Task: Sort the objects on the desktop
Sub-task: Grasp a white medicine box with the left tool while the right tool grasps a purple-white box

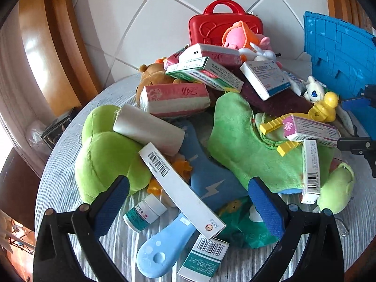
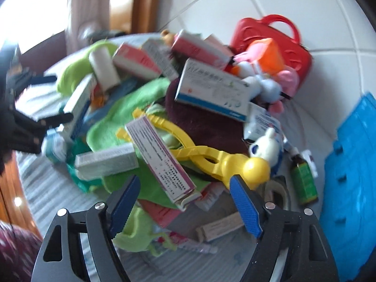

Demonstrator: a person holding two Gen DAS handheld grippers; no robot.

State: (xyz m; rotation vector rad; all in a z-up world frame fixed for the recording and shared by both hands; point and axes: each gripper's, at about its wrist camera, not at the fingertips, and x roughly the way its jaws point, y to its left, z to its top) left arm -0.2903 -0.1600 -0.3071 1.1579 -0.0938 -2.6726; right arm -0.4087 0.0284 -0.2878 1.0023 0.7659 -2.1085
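Grippers are both hanging spread over the heap, pinching nothing. My left gripper (image 1: pixel 188 208) is hovering with its blue pads either side of a long white box (image 1: pixel 181 191) that is lying slanted across a blue plush (image 1: pixel 211 176); a small medicine bottle (image 1: pixel 144 212) is lying on its side by my left pad, and a pale blue brush handle (image 1: pixel 162 246) is poking out beneath the box toward me. Beyond, a white roll (image 1: pixel 148 129) is resting on a green plush toy (image 1: pixel 105 155), with pink-and-white boxes (image 1: pixel 176 98) stacked behind.

My right gripper (image 2: pixel 184 202), seen through a blurred view, is hovering wide open in front of a purple-edged medicine box (image 2: pixel 159 157) that is leaning on yellow plastic tongs (image 2: pixel 211 157). A green bottle (image 2: pixel 303 181) is standing to the right, near a blue crate (image 2: pixel 352 176). A red case (image 1: pixel 225 25) is standing at the far back of the striped desk (image 1: pixel 58 164), against the wall.
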